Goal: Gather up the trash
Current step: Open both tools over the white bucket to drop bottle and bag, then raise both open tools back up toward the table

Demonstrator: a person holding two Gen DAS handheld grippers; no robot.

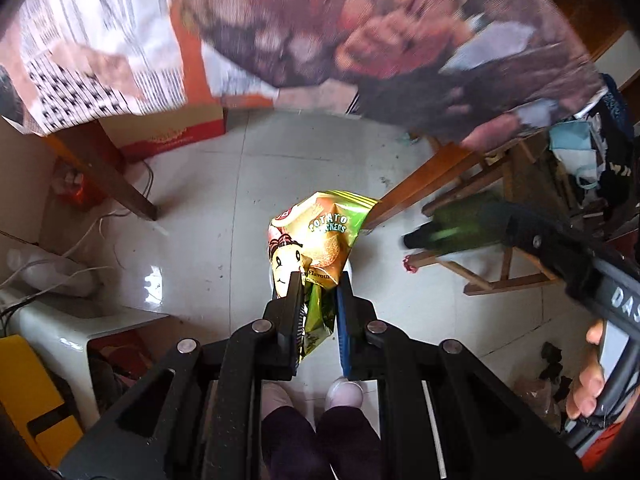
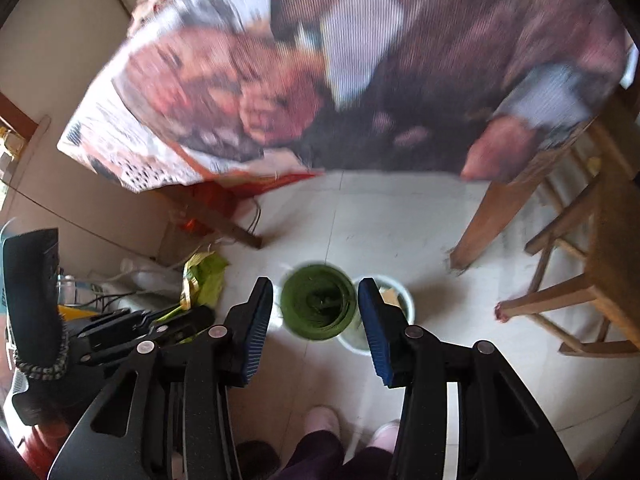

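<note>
My left gripper point(image 1: 318, 280) is shut on a green and yellow potato cracker bag point(image 1: 320, 236) and holds it above the tiled floor. In the right wrist view the bag point(image 2: 204, 276) and the left gripper point(image 2: 160, 328) show at the left. My right gripper point(image 2: 316, 286) is open; a green bottle point(image 2: 318, 306), seen end-on and blurred, is between its fingers without touching them, over a white bin point(image 2: 402, 300) on the floor. In the left wrist view the bottle point(image 1: 452, 226) sits off the tip of the right gripper point(image 1: 512, 224).
A table covered with newspaper point(image 1: 360, 40) fills the top of both views, on wooden legs point(image 1: 120, 184). A wooden chair point(image 2: 580, 288) stands at the right. A red and gold box point(image 1: 168, 132) sits under the table. Cables and a white stool point(image 1: 60, 320) lie at the left.
</note>
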